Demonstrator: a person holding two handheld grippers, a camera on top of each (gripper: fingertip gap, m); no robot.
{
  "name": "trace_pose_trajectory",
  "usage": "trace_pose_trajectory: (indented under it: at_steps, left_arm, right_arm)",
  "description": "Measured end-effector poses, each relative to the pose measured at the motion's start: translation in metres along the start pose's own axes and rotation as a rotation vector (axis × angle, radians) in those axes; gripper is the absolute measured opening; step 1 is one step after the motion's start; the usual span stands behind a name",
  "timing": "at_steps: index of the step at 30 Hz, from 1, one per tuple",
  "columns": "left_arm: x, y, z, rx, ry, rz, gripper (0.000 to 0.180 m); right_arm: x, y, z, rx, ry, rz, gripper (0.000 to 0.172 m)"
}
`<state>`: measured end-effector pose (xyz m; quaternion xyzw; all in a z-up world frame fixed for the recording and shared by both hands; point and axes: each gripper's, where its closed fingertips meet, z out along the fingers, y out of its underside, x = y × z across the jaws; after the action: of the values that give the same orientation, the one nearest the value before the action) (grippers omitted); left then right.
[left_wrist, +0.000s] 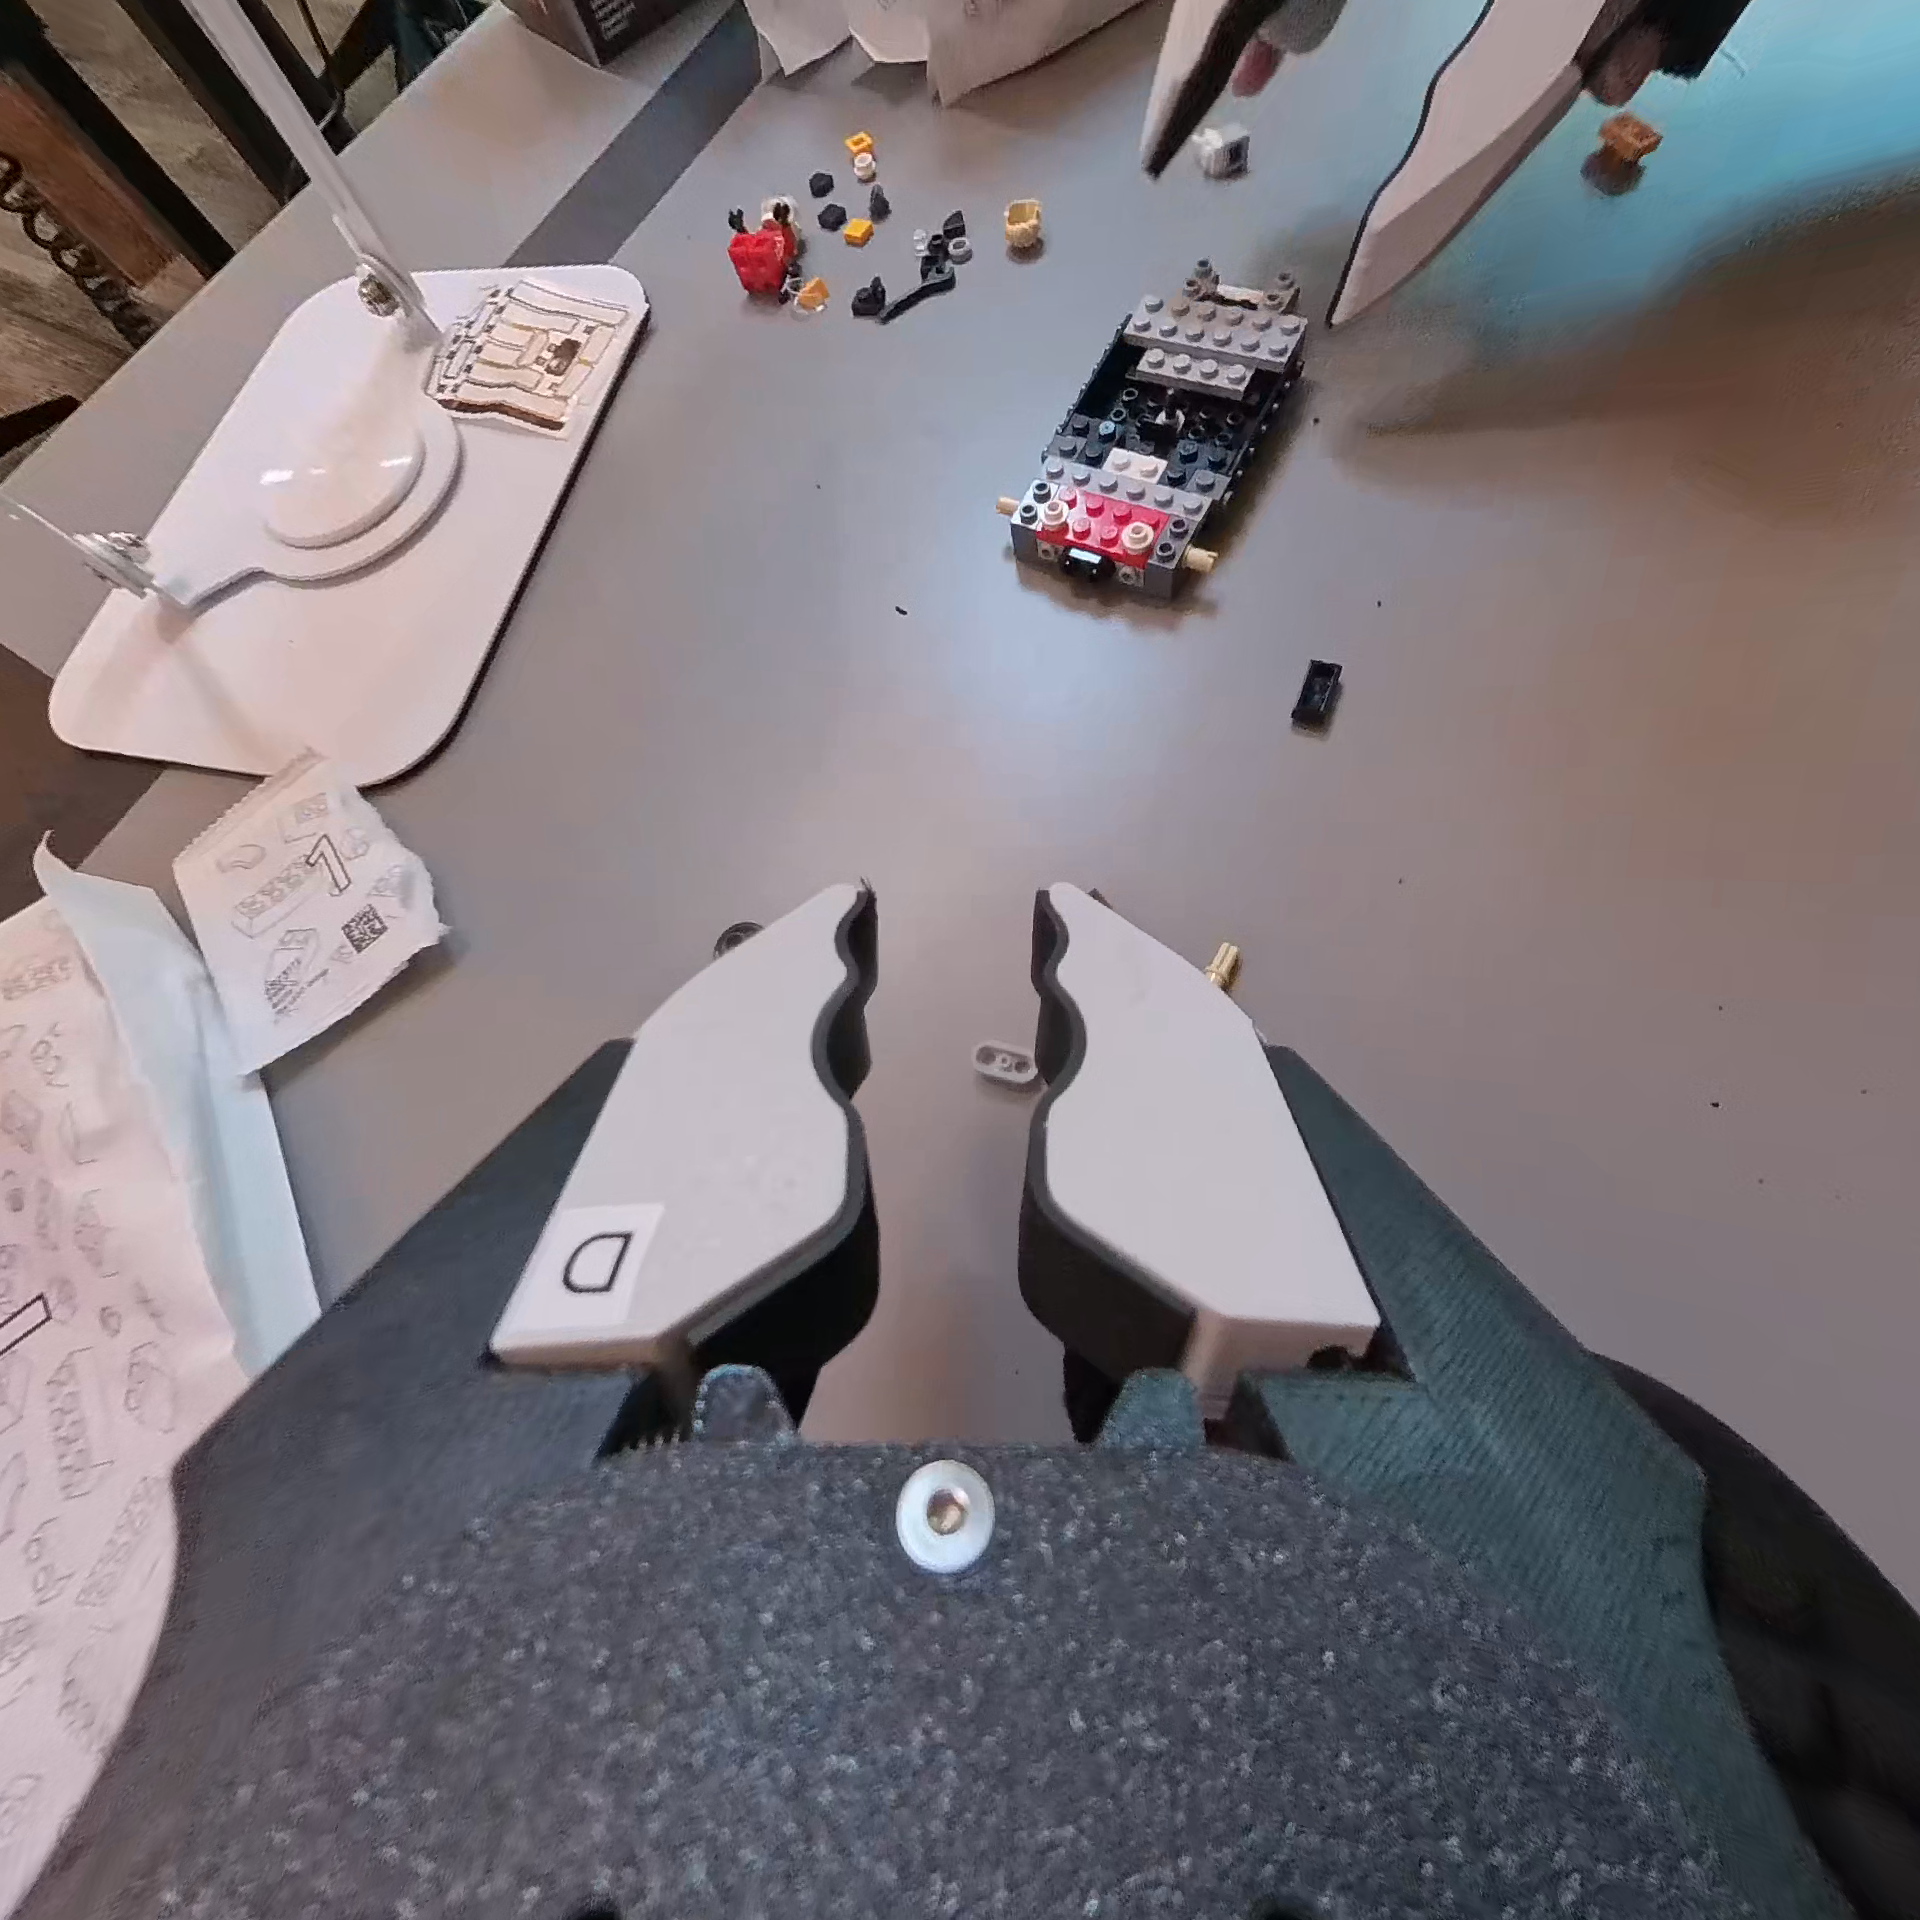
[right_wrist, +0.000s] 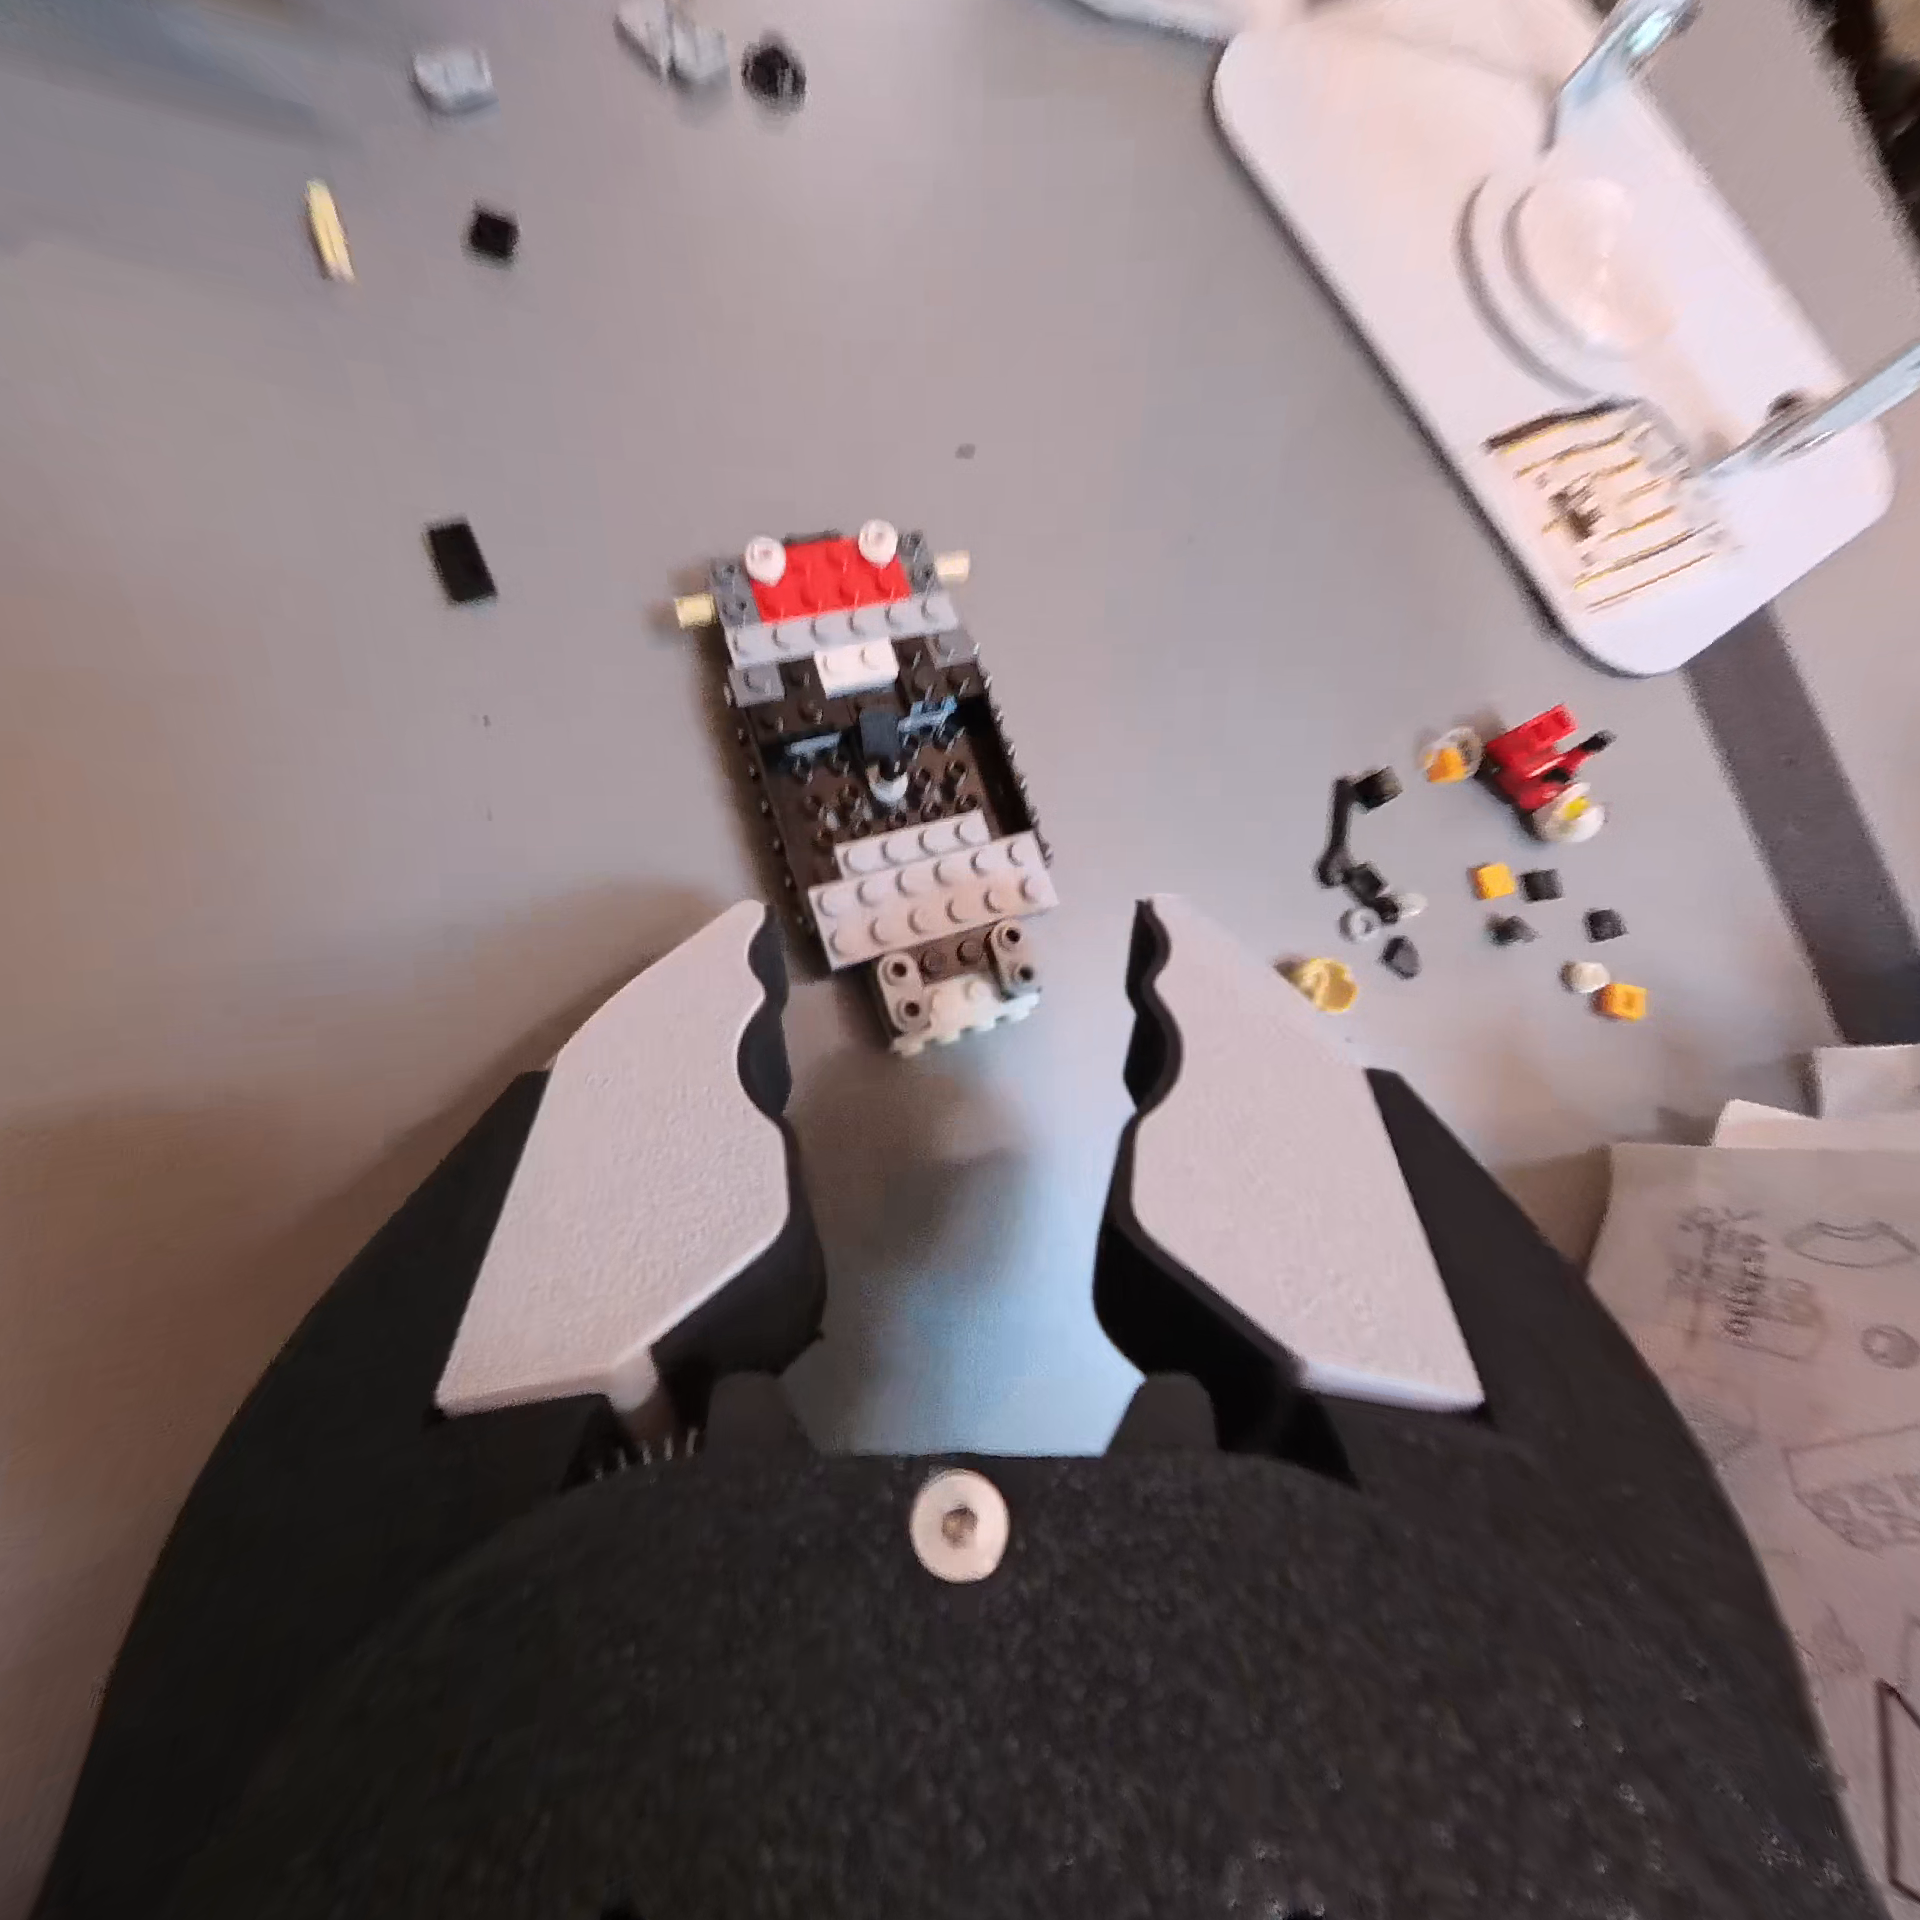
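My left gripper (left_wrist: 954, 914) is open and empty, low over the grey table (left_wrist: 790, 727). A small grey two-hole piece (left_wrist: 1006, 1062) lies on the table beside its right finger. A tan pin (left_wrist: 1218, 961) and a black round piece (left_wrist: 736, 935) lie just outside its fingers. My right gripper (right_wrist: 951, 925) is wide open and empty, just above the near end of a part-built brick car (right_wrist: 873, 748). The car has a black body, grey plates and a red end. The car (left_wrist: 1153, 436) and the right gripper (left_wrist: 1247, 241) also show in the left wrist view.
Several small loose pieces (left_wrist: 862, 229) and a red sub-assembly (left_wrist: 762, 258) lie beyond the car, also right of it in the right wrist view (right_wrist: 1507, 883). A black tile (left_wrist: 1316, 691) lies apart. A white stand base (left_wrist: 343, 499) and printed paper sheets (left_wrist: 301, 914) are at left. Spacing between my two grippers at the tips: around 20 centimetres. To reach the tan pin (left_wrist: 1218, 961) in a straight line is about 6 centimetres for my left fingers, about 15 centimetres for my right.
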<state>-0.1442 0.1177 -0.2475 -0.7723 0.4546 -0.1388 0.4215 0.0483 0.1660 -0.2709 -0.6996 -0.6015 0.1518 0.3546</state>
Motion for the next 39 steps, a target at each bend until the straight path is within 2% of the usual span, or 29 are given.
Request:
trace_pose_trajectory:
  at_steps: [5,8,11,15,18,21,27,32,36,39]
  left_arm:
    - [-0.008,-0.023,-0.009,0.172,-0.033,-0.082,0.021]
    - [-0.019,-0.032,-0.018,0.261,-0.076,-0.121,0.016]
    - [-0.022,-0.040,-0.027,0.355,-0.081,-0.134,0.000]
    - [-0.023,-0.056,-0.038,0.509,-0.072,-0.114,0.000]
    - [-0.022,-0.061,-0.040,0.558,-0.036,-0.143,0.000]
    - [-0.021,-0.066,-0.042,0.596,-0.016,-0.136,0.000]
    - [-0.011,-0.085,-0.046,0.662,-0.050,-0.004,0.000]
    - [-0.010,-0.092,-0.047,0.710,-0.008,-0.108,0.000]
    - [-0.011,-0.088,-0.045,0.681,0.038,-0.172,0.000]
    - [-0.013,-0.082,-0.041,0.649,0.024,-0.183,0.000]
  right_arm:
    - [0.007,-0.032,-0.016,0.193,0.080,0.029,0.070]
    - [0.015,-0.046,-0.023,0.313,0.148,0.054,0.057]
    - [0.021,-0.056,-0.032,0.411,0.190,0.079,0.044]
    - [0.026,-0.066,-0.044,0.515,0.218,0.116,0.023]
    - [0.029,-0.071,-0.051,0.571,0.254,0.124,0.000]
    - [0.029,-0.070,-0.049,0.554,0.263,0.112,0.000]
    - [0.030,-0.073,-0.047,0.554,0.290,0.091,0.000]
    - [0.038,-0.071,-0.048,0.539,0.367,0.112,0.000]
    - [0.040,-0.066,-0.042,0.529,0.355,0.152,0.000]
    - [0.041,-0.062,-0.037,0.495,0.361,0.144,0.014]
